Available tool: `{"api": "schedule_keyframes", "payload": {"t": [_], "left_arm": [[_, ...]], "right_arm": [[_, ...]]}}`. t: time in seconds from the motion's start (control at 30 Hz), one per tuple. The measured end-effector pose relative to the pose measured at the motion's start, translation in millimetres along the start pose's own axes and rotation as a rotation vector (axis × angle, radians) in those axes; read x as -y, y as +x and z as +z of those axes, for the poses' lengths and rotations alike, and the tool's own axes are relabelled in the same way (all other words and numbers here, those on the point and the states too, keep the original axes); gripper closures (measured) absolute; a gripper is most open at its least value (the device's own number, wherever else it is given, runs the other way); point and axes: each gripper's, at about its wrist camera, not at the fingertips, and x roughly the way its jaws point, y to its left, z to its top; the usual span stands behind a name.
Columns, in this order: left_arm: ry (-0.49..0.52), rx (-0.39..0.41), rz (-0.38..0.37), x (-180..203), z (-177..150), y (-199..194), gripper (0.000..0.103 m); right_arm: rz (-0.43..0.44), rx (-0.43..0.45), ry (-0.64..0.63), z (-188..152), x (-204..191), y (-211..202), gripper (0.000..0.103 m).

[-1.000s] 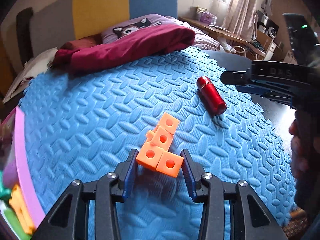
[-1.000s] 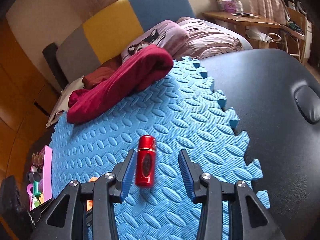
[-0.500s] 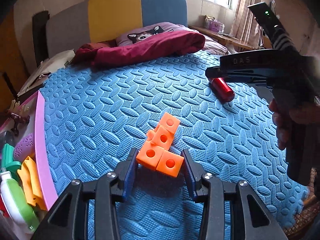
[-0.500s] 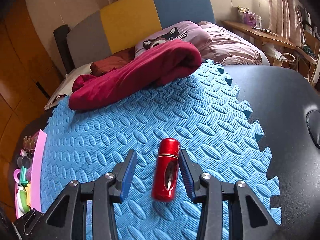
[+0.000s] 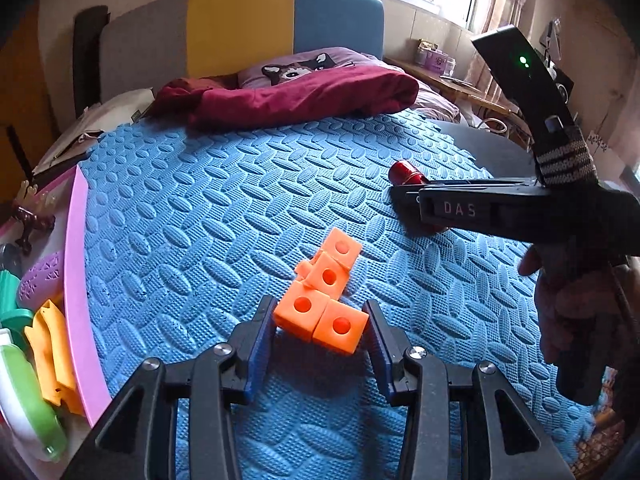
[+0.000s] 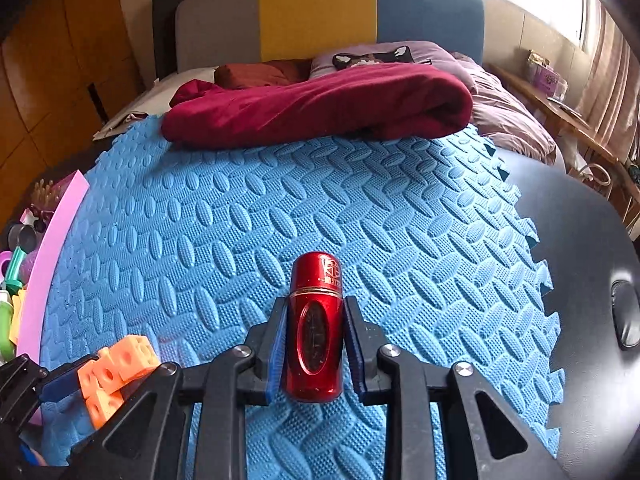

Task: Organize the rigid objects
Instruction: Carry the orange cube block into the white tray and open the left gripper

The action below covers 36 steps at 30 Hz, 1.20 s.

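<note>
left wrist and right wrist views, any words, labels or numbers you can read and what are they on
"DAS": white letters on the side of the right claw, seen in the left wrist view.
Gold characters on the cap of the red bottle: visible but not legible.
Oval panel on the red bottle's body: markings too dim to read.
Orange cubes: only round holes, no text.

The foam mat (image 6: 360,216) is bright blue, embossed with a woven oval pattern. The linked cubes (image 5: 326,292) are orange with darker round holes. The cylindrical canister (image 6: 316,332) is glossy red with a gold band. The blanket (image 6: 320,108) is maroon; the headboard (image 6: 332,12) is grey, yellow and blue. The tray rim (image 5: 78,280) is pink.
</note>
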Motion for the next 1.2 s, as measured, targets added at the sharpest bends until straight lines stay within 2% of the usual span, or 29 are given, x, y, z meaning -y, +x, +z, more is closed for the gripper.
{"api": "schedule_keyframes", "payload": {"t": [0.1, 0.17, 0.3, 1.2], "left_arm": [[0.004, 0.001, 0.008, 1.2, -0.2, -0.2, 0.058], [-0.001, 0.003, 0.009, 1.2, 0.0, 0.0, 0.058], [0.000, 0.005, 0.011, 1.3, -0.4, 0.1, 0.059], [0.010, 0.009, 0.024, 3.1, -1.9, -0.1, 0.059]], "right_arm": [[0.018, 0.026, 0.011, -2.6, 1.4, -1.7, 0.071], [0.000, 0.040, -0.008, -4.1, -3.9, -2.7, 0.068], [-0.045, 0.066, -0.049, -5.2, -11.3, -2.5, 0.068], [-0.033, 0.074, -0.041, -6.1, -10.5, -2.5, 0.067]]}}
